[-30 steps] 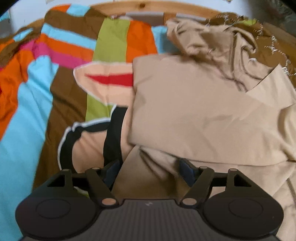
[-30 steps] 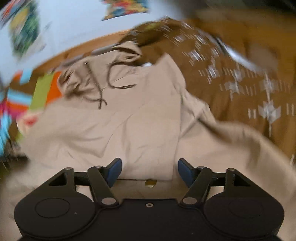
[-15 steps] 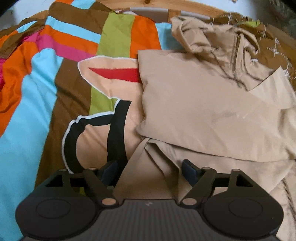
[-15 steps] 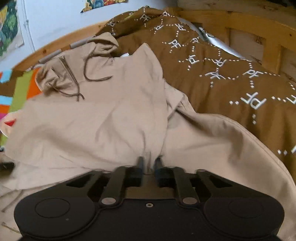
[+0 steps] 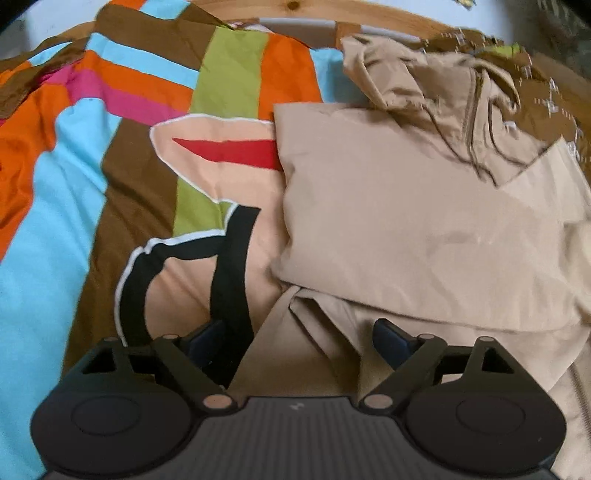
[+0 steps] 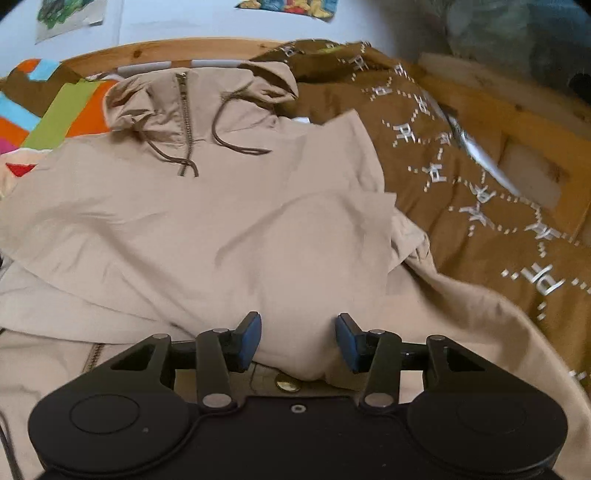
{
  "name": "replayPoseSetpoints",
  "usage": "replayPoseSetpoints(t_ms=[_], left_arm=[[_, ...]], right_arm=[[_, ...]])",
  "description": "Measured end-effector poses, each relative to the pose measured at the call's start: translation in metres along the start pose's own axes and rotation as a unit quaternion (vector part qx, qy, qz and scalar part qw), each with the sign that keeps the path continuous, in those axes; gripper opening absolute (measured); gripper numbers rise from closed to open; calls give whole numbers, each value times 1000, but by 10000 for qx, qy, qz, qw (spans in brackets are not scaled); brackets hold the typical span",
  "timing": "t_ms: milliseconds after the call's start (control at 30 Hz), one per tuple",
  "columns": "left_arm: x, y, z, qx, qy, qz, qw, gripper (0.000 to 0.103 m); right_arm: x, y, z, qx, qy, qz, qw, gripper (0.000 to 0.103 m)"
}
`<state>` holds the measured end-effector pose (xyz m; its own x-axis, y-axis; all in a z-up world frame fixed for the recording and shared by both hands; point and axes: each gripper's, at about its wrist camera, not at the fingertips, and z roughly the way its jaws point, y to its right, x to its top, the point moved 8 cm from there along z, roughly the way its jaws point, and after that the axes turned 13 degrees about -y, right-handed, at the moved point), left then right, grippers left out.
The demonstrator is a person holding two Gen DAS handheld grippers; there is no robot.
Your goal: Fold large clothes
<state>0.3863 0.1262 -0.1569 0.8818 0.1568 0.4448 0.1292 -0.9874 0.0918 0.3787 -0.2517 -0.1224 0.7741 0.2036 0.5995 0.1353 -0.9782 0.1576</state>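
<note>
Beige hooded jacket (image 6: 207, 221) lying half-folded on the bed

Left claw (image 5: 291, 341) stands wide, its jaws just opened further, over the jacket's near hem beside the striped cover (image 5: 92, 192). Right claw (image 6: 298, 341), jaws just parted, straddles a loose fold of the jacket without pinching; the brown patterned duvet (image 6: 480, 206) lies beyond the jacket's right edge.

One beige hoodie (image 6: 207, 229) is lying on the bed, with two drawcords (image 6: 236, 144) and one zipper (image 6: 184, 122) showing at its neck. Two covers are lying under it: one striped cover (image 5: 110, 177) and one brown cover (image 6: 461, 177). Two posters (image 6: 284, 5) are hanging on the wall. Two grippers are showing, the left gripper (image 5: 295, 338) and the right gripper (image 6: 298, 338), each carrying two blue pads (image 6: 248, 339).
</note>
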Motion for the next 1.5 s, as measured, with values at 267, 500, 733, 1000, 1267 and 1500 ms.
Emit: replayPoseSetpoints(t_ms=[267,500,733,1000,1267,1500], left_arm=[[-24,8,-61,-42,305,50,9995,100],[-53,23,-137,10,573,28,9984,102],[-59,43,-250,128,693,303,9971,102],[-23,56,-408,528,954,327,9935,102],[8,73,-409,494,1462,49,9880,102],[44,68,-300,294,1282,276,9909,102]], right_arm=[[-20,-8,-90,562,556,160,9967,70],[-29,-21,-164,931,1027,49,9903,82],[-34,-17,-232,1296,1414,1,9814,93],[2,4,-308,1561,1868,-316,9694,102],[45,25,-305,1919,1620,-257,9676,102],[88,39,-250,1986,1527,-148,9680,102]])
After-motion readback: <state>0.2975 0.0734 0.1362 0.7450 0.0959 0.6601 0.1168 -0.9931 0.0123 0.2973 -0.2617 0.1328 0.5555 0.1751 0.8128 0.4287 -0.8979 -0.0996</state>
